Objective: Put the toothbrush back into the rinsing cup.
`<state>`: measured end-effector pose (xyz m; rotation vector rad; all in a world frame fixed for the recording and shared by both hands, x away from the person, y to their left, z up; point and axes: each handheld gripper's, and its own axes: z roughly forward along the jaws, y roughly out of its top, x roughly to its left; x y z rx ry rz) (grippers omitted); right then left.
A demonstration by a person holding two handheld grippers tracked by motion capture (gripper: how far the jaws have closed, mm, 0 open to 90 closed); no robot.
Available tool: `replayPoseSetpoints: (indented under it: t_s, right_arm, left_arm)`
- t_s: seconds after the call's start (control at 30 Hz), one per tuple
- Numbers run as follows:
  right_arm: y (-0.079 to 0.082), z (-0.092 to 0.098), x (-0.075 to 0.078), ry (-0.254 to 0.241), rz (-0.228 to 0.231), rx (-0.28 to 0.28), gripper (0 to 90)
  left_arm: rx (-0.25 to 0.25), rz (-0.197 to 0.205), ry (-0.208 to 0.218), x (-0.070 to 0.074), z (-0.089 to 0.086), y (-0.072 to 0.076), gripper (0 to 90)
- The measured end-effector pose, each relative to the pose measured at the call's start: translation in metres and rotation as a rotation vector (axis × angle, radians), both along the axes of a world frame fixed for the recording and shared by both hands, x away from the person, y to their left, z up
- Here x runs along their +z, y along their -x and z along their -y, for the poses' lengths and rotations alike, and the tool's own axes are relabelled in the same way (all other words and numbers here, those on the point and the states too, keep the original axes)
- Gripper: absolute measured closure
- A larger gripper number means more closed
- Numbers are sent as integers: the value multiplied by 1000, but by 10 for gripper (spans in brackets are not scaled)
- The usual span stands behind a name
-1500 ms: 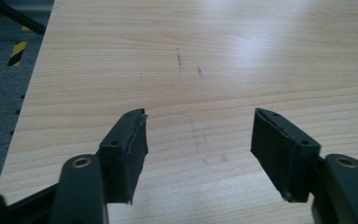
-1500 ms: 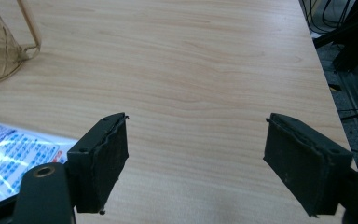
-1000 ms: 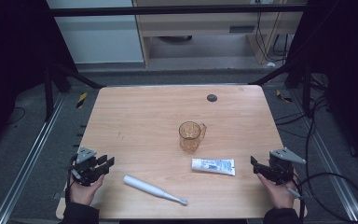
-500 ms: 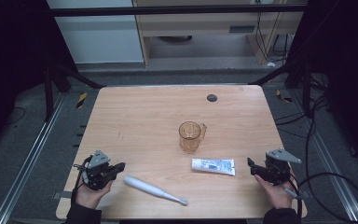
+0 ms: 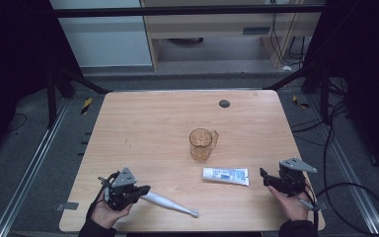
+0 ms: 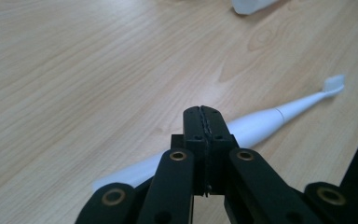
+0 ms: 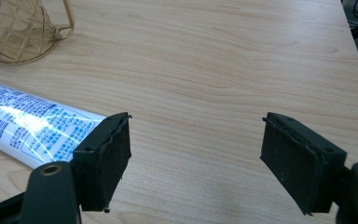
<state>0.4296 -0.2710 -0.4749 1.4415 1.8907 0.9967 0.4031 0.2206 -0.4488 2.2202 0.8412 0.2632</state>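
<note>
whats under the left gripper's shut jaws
The white toothbrush lies on the table under the shut left gripper. Its handle passes beneath the jaws, so that stretch is covered; whether they touch it can't be told.

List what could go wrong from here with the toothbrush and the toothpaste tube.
1. The left gripper has its jaws pressed together with nothing between them, right above the white toothbrush. Pushing on like this would likely nudge or roll the toothbrush rather than grasp it.
2. The toothbrush lies near the table's near edge; a shove might send it off.
3. The right gripper is open beside the toothpaste tube, not around it; closing now would probably clip just its end.
</note>
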Motion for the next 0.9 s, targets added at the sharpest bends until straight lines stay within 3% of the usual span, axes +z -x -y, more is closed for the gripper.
replayPoseSetpoints:
  t_s: [0.4,0.9]
  right_arm:
    - [0,-1,0,0,-4,-2,241]
    - [-1,-2,-2,8,-5,5,241]
  left_arm:
    - [-110,-41,-22,-6,17,9,900]
    - [-192,-79,-67,-18,40,11,900]
